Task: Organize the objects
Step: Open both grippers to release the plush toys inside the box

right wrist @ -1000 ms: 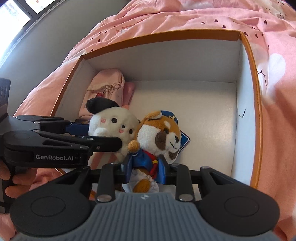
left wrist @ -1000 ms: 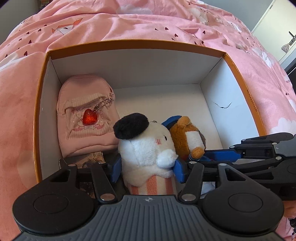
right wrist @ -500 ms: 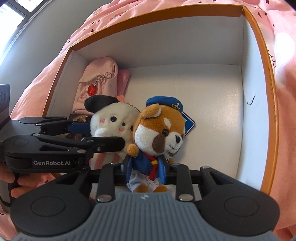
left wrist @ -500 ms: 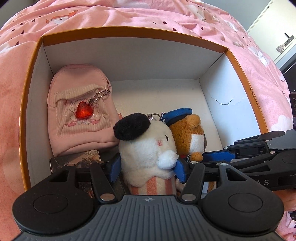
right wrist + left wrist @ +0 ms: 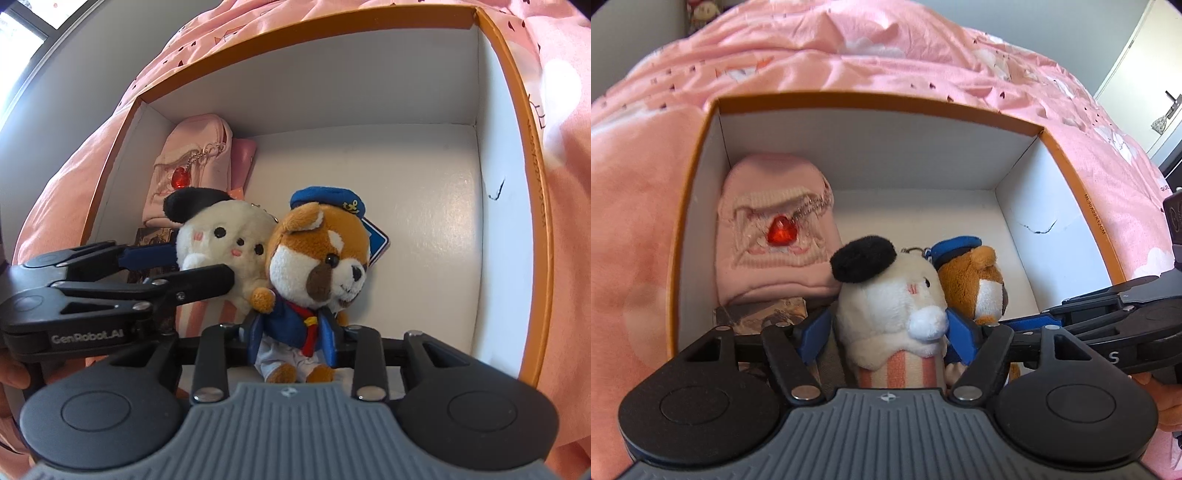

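Note:
My left gripper [image 5: 886, 332] is shut on a white plush with a black beret [image 5: 890, 302], held upright over the near part of an orange-rimmed white box [image 5: 871, 99]. My right gripper [image 5: 291, 336] is shut on a brown plush dog in a blue sailor cap and jacket [image 5: 317, 266], right beside the white plush [image 5: 221, 240]. The two toys touch. In the left wrist view the dog [image 5: 979, 280] stands to the right of the white plush, with the right gripper's fingers [image 5: 1030, 321] reaching in from the right.
A pink mini backpack with a red heart charm [image 5: 775, 229] lies in the box's left side, a dark card [image 5: 764, 314] at its near end. The box's right half floor [image 5: 417, 236] is bare. Pink bedding [image 5: 886, 55] surrounds the box.
Both grippers, each with its plush, have pulled back and risen a little from the box; the toys stay side by side and the grips are unchanged.

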The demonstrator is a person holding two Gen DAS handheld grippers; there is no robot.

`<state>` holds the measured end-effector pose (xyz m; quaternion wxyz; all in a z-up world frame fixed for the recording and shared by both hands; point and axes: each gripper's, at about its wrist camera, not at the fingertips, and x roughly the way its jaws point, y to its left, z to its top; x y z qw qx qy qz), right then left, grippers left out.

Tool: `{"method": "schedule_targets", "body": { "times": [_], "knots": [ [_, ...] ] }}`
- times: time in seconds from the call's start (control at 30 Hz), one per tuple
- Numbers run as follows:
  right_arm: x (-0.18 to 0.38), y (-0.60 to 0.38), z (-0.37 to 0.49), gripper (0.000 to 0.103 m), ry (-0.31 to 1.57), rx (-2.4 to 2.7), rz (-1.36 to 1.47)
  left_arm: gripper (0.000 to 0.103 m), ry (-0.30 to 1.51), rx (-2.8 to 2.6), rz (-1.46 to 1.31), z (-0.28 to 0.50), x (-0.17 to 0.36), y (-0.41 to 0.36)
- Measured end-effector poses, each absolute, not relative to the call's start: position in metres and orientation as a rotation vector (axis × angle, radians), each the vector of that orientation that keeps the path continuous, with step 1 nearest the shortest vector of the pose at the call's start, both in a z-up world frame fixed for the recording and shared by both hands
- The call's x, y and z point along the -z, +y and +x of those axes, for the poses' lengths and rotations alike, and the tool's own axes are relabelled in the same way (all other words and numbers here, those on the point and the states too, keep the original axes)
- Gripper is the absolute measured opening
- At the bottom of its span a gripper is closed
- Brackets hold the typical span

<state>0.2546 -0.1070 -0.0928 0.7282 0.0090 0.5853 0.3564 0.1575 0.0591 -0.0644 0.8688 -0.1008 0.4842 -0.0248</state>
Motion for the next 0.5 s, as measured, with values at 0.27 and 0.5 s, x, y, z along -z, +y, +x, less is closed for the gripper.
{"method": "schedule_targets", "body": {
  "times": [0.27,0.5],
  "knots": [
    [0.080,-0.100,0.241,0.040,1.222,-0.772,-0.096,0.082,0.891,-0.040,-0.166,0.134,0.034,0.041],
    [0.046,-0.104,0.218,0.048,1.082,-0.747,-0.173,0.080,0.825,-0.013,-0.193,0.116,0.015,0.033]
  ]
}}
